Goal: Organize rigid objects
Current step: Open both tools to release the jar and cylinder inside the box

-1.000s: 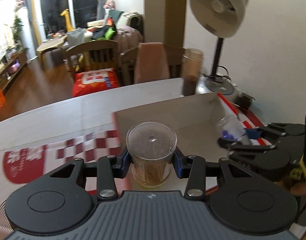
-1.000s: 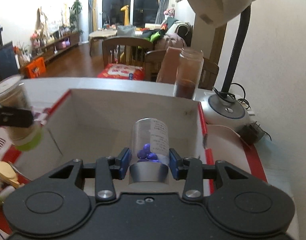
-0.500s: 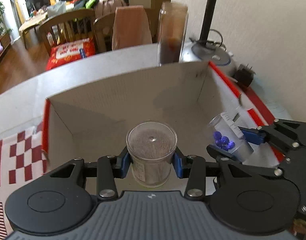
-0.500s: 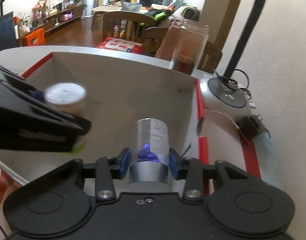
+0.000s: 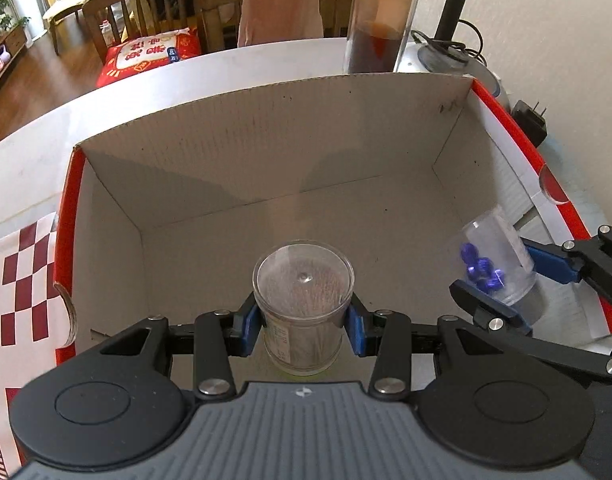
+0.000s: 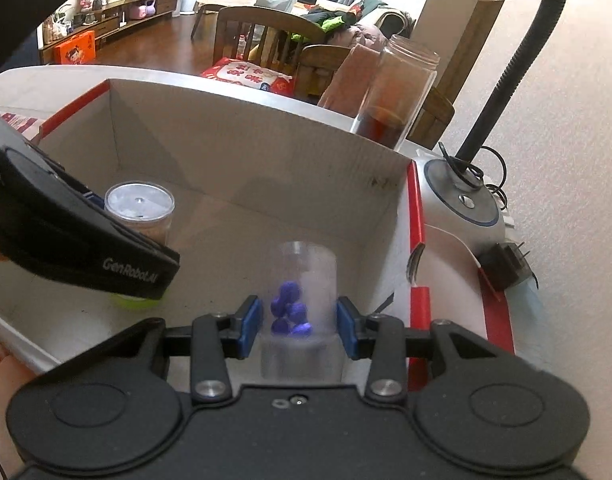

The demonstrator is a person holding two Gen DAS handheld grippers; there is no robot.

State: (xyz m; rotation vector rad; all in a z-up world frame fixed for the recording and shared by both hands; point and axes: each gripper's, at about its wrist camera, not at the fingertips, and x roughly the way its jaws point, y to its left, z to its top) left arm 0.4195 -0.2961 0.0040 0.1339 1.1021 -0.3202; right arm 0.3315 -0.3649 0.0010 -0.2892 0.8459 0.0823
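My left gripper (image 5: 302, 330) is shut on a clear round toothpick jar (image 5: 302, 304), held upright low inside an open cardboard box (image 5: 266, 128). In the right wrist view the same toothpick jar (image 6: 140, 210) shows behind the left gripper's black body, with a green base under it. My right gripper (image 6: 299, 330) is shut on a small clear vial of blue beads (image 6: 302, 300), over the box's right side. The left wrist view catches that vial (image 5: 491, 264) tilted between the right gripper's fingers (image 5: 553, 266) near the red-edged right wall.
A tall glass jar of dark liquid (image 6: 397, 92) stands behind the box. A desk lamp base (image 6: 461, 204) with its cable and a black plug adapter (image 6: 505, 266) sit to the right by the wall. A red-checked sheet (image 5: 18, 280) lies left of the box.
My left gripper carried the toothpick jar forward over the box wall and down into the box. The right gripper sank slightly and rolled, tilting the bead vial.
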